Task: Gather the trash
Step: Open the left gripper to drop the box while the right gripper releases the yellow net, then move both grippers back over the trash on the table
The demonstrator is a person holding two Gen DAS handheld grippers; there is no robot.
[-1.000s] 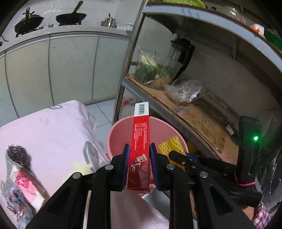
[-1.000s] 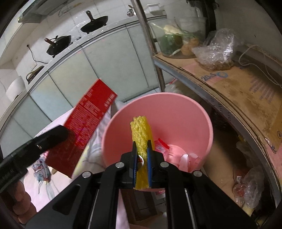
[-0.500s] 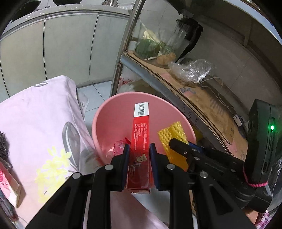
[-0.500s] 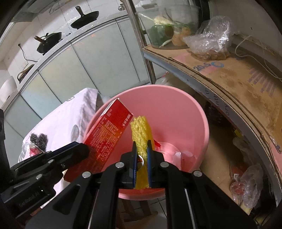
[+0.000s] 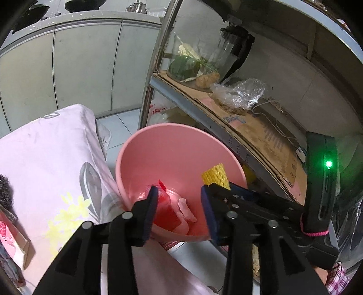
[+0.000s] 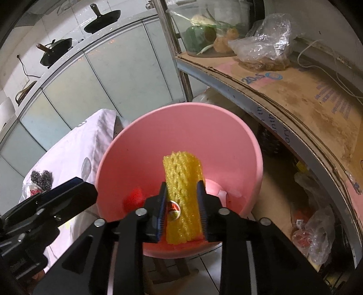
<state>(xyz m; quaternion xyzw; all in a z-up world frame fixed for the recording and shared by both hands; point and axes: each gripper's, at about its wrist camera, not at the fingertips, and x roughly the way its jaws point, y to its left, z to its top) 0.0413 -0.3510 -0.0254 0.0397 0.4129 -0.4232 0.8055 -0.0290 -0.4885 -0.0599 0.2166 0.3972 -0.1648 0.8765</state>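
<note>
**Both claws over the pink bucket, jaws opening**

The left claw (image 5: 179, 210) hangs over the pink bucket (image 5: 172, 140) and its jaws are opening. Nothing is between them; through the gap one looks down into the bucket. At the bottom lies a red piece of packaging (image 5: 166, 210), blurred, together with some pale crumpled scraps (image 5: 185, 207). What exactly these scraps are, I cannot tell.

The right claw (image 6: 181, 212) is also over the bucket, near its closer rim. Its jaws are opening too, and the yellow foam net (image 6: 182, 199) stands between them, upright and a little tilted, with a small round sticker (image 6: 173, 207) on its lower part. The net fills nearly the whole gap. On the left side a thin space shows between net and pad; on the right side I cannot tell if the pad touches it. In the left wrist view the top of the same net shows above the right claw, inside the bucket at its right wall.

The bucket stands on the floor between a table covered with a pale pink cloth (image 5: 45, 163) and a metal shelf (image 6: 226, 81). On the cloth, at its far left edge, lies a dark steel scrubber (image 6: 42, 179) and beside it a small packet (image 5: 11, 236) with pink print. The shelf board is covered with flattened cardboard (image 6: 306, 97), and on it rest a clear plastic bag (image 6: 265, 50) and a glass bowl with vegetables (image 5: 188, 65). Behind, on a white counter, stand two black pans (image 6: 102, 21).
</note>
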